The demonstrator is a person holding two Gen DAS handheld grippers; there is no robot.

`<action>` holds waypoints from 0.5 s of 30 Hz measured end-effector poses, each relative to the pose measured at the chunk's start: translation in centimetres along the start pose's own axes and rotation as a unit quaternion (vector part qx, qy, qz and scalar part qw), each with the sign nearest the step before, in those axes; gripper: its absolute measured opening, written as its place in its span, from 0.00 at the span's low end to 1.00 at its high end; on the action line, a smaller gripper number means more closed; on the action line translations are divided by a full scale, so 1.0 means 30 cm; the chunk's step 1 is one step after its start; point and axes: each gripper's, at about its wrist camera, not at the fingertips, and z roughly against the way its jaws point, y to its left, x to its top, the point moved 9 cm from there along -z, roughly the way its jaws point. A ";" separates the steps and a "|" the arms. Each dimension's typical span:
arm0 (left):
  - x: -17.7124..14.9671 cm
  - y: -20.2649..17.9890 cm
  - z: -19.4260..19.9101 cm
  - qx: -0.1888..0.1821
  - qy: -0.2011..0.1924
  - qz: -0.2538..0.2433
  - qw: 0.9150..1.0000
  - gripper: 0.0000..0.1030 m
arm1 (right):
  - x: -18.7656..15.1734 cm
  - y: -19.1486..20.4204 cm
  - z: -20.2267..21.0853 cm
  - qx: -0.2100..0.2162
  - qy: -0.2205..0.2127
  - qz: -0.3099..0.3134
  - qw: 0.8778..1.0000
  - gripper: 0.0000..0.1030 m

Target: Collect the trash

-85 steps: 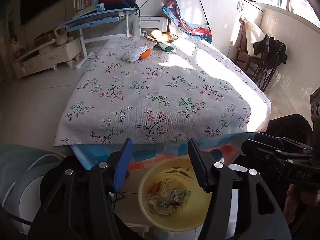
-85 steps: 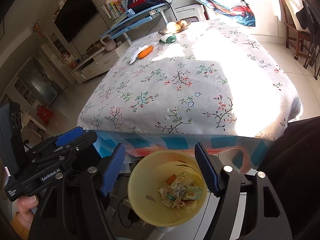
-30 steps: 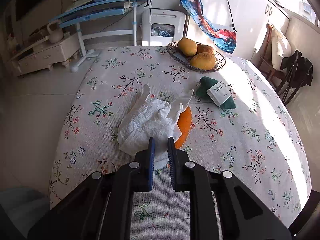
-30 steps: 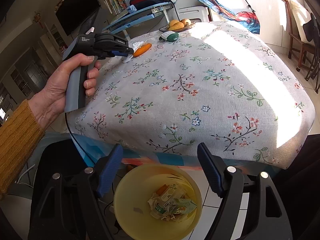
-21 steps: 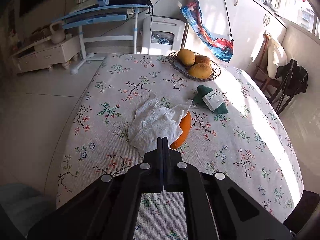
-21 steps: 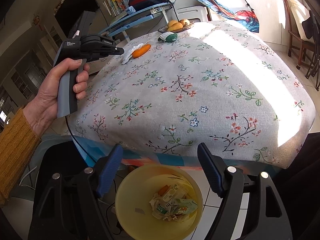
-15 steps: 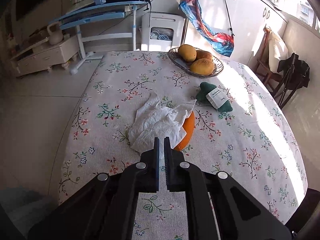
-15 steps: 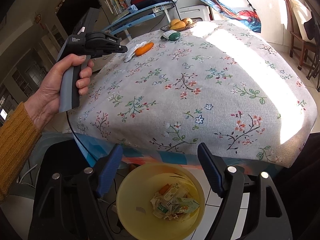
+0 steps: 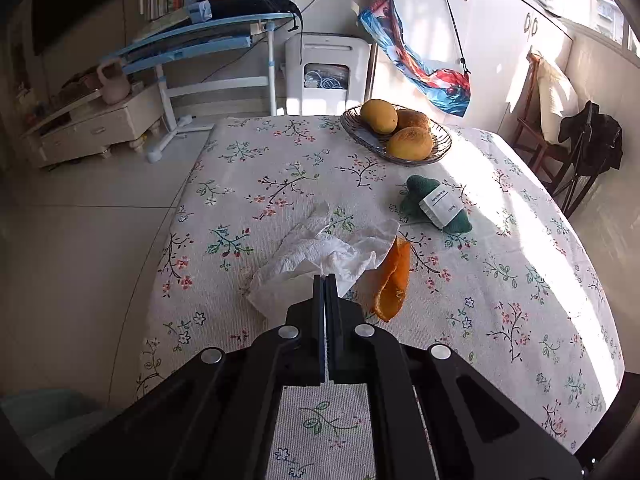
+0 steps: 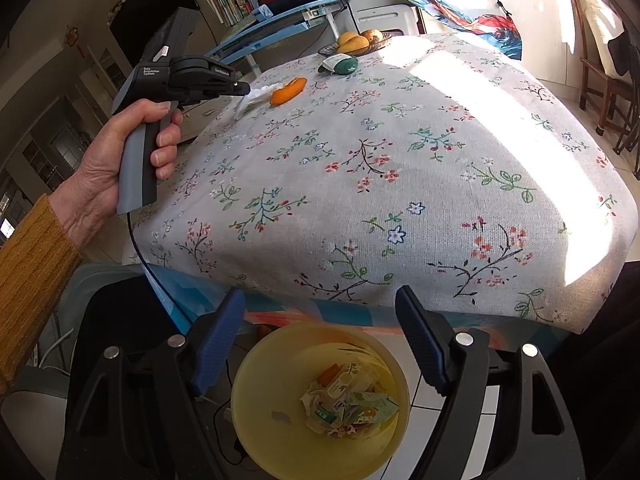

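Sunlight falls across a floral tablecloth (image 9: 500, 280) covering the table, with a fruit basket (image 9: 396, 136) at the far end. Near the far left edge lie a crumpled paper towel (image 9: 316, 256) and an orange peel (image 9: 394, 280) just beside it, the towel overlapping the peel's top. The left gripper (image 9: 325, 280) has its fingers pressed together, apparently pinching the towel's near edge. The right gripper (image 10: 320, 344) hangs spread wide over a yellow bin (image 10: 260, 400) on the floor at the near table edge, already holding wrappers (image 10: 348, 404). Judging by this, collecting is partway done: towel and peel remain, perhaps the green packet (image 9: 436, 204) too.
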 end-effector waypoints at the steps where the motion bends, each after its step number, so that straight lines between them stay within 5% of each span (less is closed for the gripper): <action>1: -0.006 0.002 0.019 -0.002 -0.003 0.000 1.000 0.02 | 0.000 0.001 0.002 0.000 -0.001 0.000 1.000 0.72; 6: -0.042 0.018 0.111 -0.028 -0.013 0.021 0.999 0.02 | 0.001 -0.005 0.008 0.000 -0.004 -0.005 1.000 0.72; 15: 0.061 0.071 0.277 -0.109 -0.050 0.093 0.988 0.02 | -0.008 0.014 0.012 -0.006 -0.005 0.010 1.000 0.72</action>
